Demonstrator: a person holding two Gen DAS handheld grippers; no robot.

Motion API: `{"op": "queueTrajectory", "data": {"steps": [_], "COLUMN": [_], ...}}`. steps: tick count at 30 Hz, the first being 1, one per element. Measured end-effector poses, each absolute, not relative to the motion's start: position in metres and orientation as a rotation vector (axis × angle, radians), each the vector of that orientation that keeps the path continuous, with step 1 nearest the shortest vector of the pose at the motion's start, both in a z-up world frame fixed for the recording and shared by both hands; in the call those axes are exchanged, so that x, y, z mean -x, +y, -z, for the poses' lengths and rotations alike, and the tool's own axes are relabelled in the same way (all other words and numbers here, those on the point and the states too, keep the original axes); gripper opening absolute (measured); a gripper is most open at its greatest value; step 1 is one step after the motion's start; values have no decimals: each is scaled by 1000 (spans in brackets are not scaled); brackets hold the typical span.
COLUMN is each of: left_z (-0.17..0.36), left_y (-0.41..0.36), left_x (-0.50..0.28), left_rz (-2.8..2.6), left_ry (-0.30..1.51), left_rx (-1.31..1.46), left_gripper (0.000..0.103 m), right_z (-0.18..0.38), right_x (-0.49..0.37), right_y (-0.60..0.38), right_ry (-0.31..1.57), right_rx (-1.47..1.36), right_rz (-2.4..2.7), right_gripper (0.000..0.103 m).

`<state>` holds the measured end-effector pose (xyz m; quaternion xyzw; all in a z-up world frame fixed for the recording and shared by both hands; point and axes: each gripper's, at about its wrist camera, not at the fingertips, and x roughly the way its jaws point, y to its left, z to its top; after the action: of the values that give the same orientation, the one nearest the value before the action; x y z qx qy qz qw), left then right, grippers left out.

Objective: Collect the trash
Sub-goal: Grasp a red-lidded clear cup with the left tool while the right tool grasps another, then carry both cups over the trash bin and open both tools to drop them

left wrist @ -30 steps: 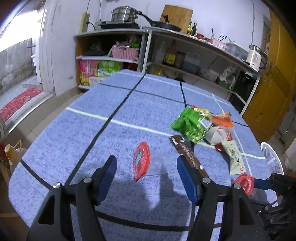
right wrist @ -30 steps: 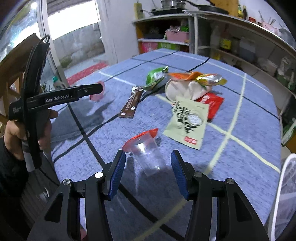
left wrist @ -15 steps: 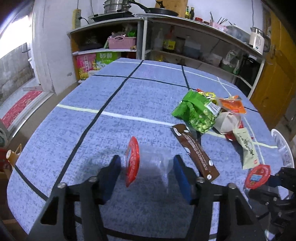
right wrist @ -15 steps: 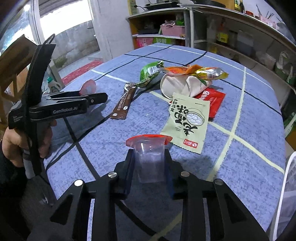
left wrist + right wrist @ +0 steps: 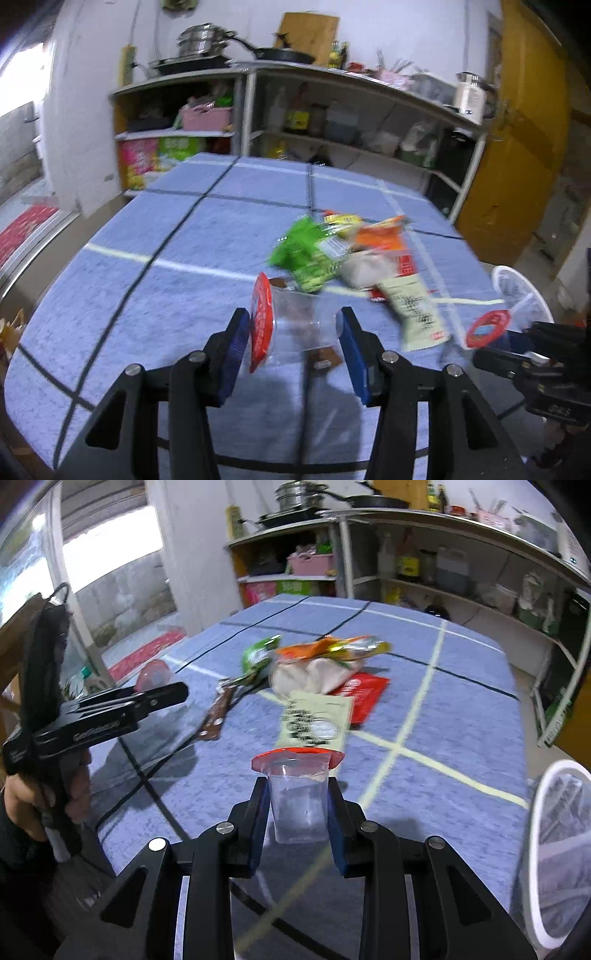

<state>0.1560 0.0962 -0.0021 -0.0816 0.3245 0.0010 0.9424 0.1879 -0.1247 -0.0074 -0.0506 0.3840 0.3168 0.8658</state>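
Observation:
Each gripper holds a clear plastic cup with a red lid rim. In the left wrist view my left gripper (image 5: 291, 325) is shut on one cup (image 5: 295, 325), held sideways just above the blue tablecloth (image 5: 184, 240), its lid (image 5: 261, 317) to the left. In the right wrist view my right gripper (image 5: 297, 797) is shut on the other cup (image 5: 298, 805), lid (image 5: 297, 758) away from me, lifted off the cloth. More trash lies beyond: a green bag (image 5: 303, 254), an orange wrapper (image 5: 380, 236), a pale sachet (image 5: 413, 310) and a brown wrapper (image 5: 218, 716).
A white mesh bin (image 5: 561, 849) stands beside the table's right edge. Shelves with pots, bottles and boxes (image 5: 295, 122) line the far wall. A yellow door (image 5: 517, 147) is at the right. A hand (image 5: 22, 805) holds the left gripper (image 5: 110, 709) at the left.
Both grippers closed on their cups lying on the cloth, then lifted them. Both views have shifted and are blurred with motion.

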Motion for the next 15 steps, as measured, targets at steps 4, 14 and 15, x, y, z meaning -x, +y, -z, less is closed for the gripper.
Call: {"op": "queueTrajectory", "data": {"steps": [4,14,15], "left_z": [-10,-23,-23], "left_y": [67,-23,-34], "left_x": [-161,-187,-190], "left_rz": [71,245,267], "left_ry": [642,655,658], "left_rx": [144,88,79], "left_gripper": [51,51,51], "right_z": [2,-6,-6], "right_x": [-190,-190,-190], "right_y": [-153,-242,-254], "right_ry": [793,765,764], "right_rx": [68,-36,-52], "right_rz": [-606,-426,-398], "right_gripper": [30,31,31]}}
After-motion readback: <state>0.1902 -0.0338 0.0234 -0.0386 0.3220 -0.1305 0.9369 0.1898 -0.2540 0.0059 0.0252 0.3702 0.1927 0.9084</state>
